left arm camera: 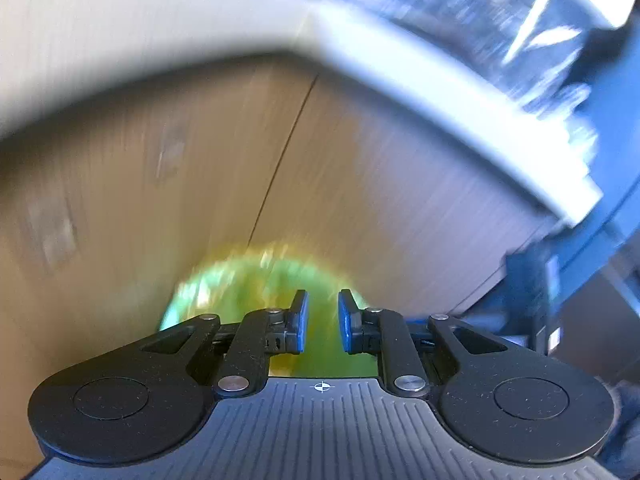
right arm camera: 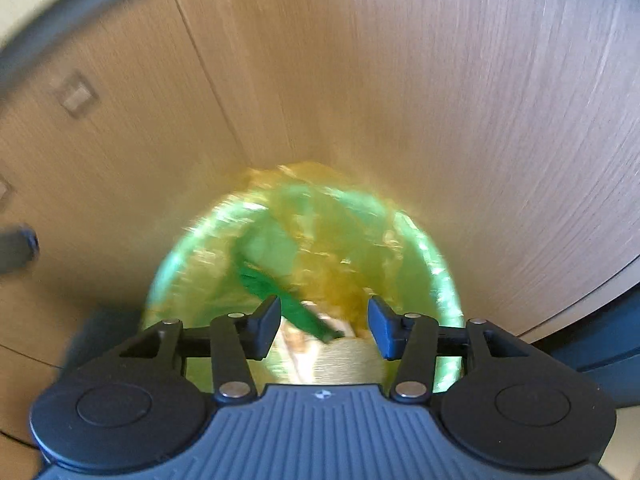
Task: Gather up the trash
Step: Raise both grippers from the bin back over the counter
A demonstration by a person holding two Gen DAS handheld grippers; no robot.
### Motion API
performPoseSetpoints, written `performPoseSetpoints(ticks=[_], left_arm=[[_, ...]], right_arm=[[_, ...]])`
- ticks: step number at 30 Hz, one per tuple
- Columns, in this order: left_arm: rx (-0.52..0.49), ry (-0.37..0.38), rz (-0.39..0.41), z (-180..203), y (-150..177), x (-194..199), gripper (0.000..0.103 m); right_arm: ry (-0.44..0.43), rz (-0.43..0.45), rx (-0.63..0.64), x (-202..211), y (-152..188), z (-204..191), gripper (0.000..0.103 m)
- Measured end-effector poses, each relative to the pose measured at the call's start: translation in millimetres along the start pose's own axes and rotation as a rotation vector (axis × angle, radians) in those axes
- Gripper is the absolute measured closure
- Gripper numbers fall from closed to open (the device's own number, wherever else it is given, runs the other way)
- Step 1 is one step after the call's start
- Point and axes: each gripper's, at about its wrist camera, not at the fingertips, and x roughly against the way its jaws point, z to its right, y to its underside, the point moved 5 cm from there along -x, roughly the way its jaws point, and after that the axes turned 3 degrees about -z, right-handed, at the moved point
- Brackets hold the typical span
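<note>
A round green bin (right arm camera: pixel 440 264) lined with a yellow bag (right arm camera: pixel 352 280) stands on a wood-grain surface. My right gripper (right arm camera: pixel 323 320) hangs over its mouth, jaws open and empty. Below them, inside the bin, lie a dark green wrapper (right arm camera: pixel 280 288) and some pale scraps (right arm camera: pixel 304 344). In the blurred left wrist view the same bin (left arm camera: pixel 224 280) shows just beyond my left gripper (left arm camera: pixel 323 312). Its blue pads stand a narrow gap apart, with nothing visible between them.
A dark seam (left arm camera: pixel 280 160) runs across the wood-grain surface (right arm camera: pixel 400 80). A white ledge (left arm camera: pixel 440 92) crosses the top of the left wrist view, with dark blue shapes (left arm camera: pixel 532 292) at the right. A dark object (right arm camera: pixel 16 248) sits at the left edge.
</note>
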Motion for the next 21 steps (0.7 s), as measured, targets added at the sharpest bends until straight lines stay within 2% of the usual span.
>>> performPoseSetpoints(ticks=[2,4,5,6,7,10,14,16,21], left_arm=[[-0.067,-0.007,0.059,14.2,-30.7,33.8,0.084],[-0.124,-0.048,0.107,23.6,-59.4,72.1,0.084],[-0.140,-0.075,0.129,24.3,-72.4,92.7,0.084],[-0.147,-0.101,0.149,22.8,-83.0,113.3,0.084],[-0.153,-0.136,0.174,18.7,-93.2,137.3,0.084],[-0.156,-0.305,0.268,-3.6,-111.6,212.3,0.084],[-0.105,-0.567,0.366,-50.5,-113.6,294.2,0.084],[-0.041,-0.645,0.372,-77.6,-113.8,321.1,0.084],[0.142,-0.668,0.291,-138.6,-117.3,350.7,0.083]], right_arm=[[-0.006,0.083,0.030,28.8,-17.0,-12.9,0.055],[0.004,0.204,0.067,66.2,-42.4,-30.9,0.054],[-0.005,0.269,0.077,87.8,-57.1,-39.8,0.051],[-0.016,0.327,0.082,107.8,-70.6,-48.3,0.043],[-0.028,0.383,0.081,127.3,-83.7,-56.3,0.035],[-0.088,0.494,0.091,171.8,-116.7,-80.3,0.027],[-0.186,0.516,0.140,196.0,-151.8,-117.3,0.027],[-0.231,0.492,0.159,194.2,-168.1,-139.2,0.027],[-0.322,0.425,0.215,180.9,-197.1,-194.7,0.027]])
